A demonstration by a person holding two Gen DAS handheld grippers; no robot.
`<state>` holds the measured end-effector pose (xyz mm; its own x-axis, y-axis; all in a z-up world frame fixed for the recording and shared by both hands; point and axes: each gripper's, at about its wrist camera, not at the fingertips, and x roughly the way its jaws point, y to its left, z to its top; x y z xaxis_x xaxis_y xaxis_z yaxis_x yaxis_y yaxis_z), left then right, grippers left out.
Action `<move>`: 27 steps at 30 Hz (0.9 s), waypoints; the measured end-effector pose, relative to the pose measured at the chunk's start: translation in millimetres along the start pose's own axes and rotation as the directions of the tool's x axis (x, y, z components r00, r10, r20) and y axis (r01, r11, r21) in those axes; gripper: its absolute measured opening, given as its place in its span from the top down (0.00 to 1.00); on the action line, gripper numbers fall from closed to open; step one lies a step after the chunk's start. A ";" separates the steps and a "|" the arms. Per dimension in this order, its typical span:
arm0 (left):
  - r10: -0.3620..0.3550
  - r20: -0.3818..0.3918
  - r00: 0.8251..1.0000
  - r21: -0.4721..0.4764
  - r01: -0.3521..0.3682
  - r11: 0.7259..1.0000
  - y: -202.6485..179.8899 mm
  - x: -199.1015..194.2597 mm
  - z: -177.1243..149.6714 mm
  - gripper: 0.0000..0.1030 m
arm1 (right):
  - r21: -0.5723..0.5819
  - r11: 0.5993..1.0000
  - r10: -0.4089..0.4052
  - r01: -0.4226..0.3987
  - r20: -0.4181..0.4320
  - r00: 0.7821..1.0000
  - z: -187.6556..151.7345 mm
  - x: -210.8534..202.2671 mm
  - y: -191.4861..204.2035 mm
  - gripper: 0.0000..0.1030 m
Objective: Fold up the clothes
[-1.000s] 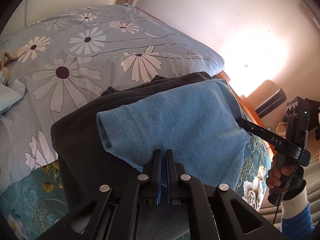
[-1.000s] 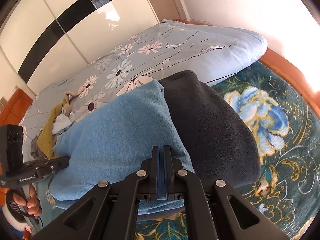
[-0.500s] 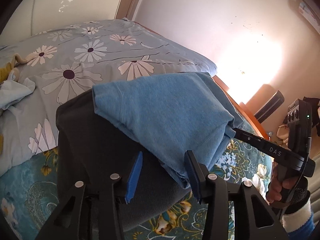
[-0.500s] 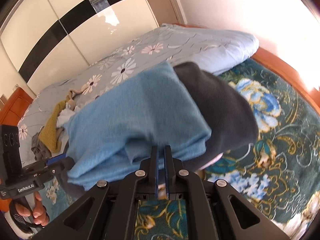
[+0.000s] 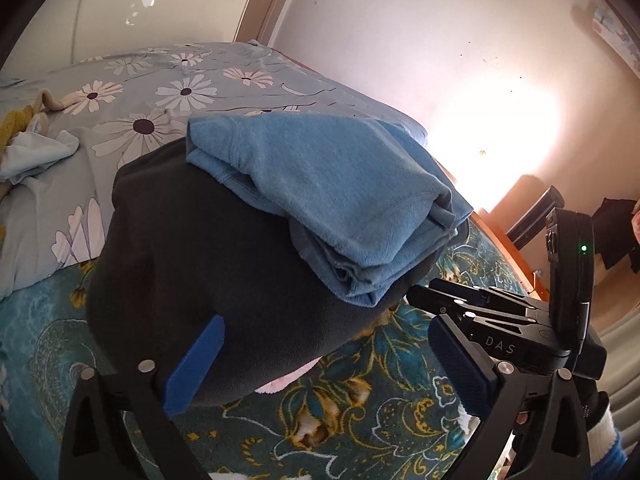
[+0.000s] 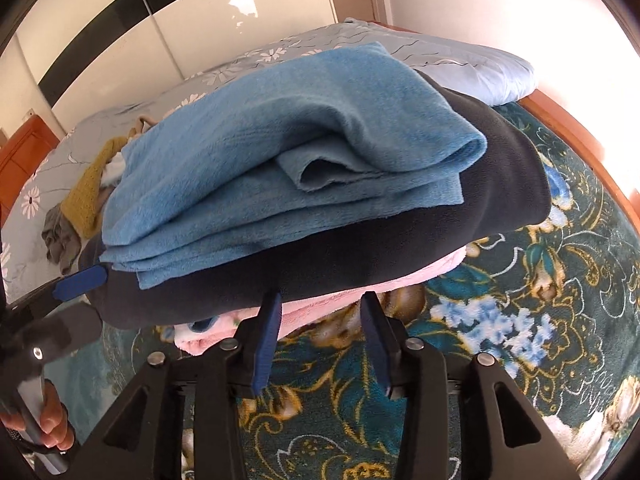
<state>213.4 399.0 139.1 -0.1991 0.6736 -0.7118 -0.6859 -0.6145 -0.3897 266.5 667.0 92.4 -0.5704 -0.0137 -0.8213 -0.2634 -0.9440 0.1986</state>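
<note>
Folded blue top sits on top of a dark fleece, which lies over a pink garment, all stacked on the teal floral bedspread. Left gripper wide open, holding nothing, at the stack's near edge. Right gripper partly open, empty, just in front of the pink layer. Daisy quilt behind the stack.
</note>
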 end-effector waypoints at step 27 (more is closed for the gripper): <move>0.296 0.047 0.954 0.078 -0.299 0.951 -15.6 12.4 -27.0 0.00 | -0.029 0.996 -0.089 0.089 0.027 0.996 -7.4 0.3 -6.6 0.11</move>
<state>240.6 405.8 120.6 -0.4259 0.4800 -0.7670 -0.6473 -0.7539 -0.1124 273.8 670.8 86.9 -0.5653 0.0788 -0.8211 -0.2905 -0.9507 0.1087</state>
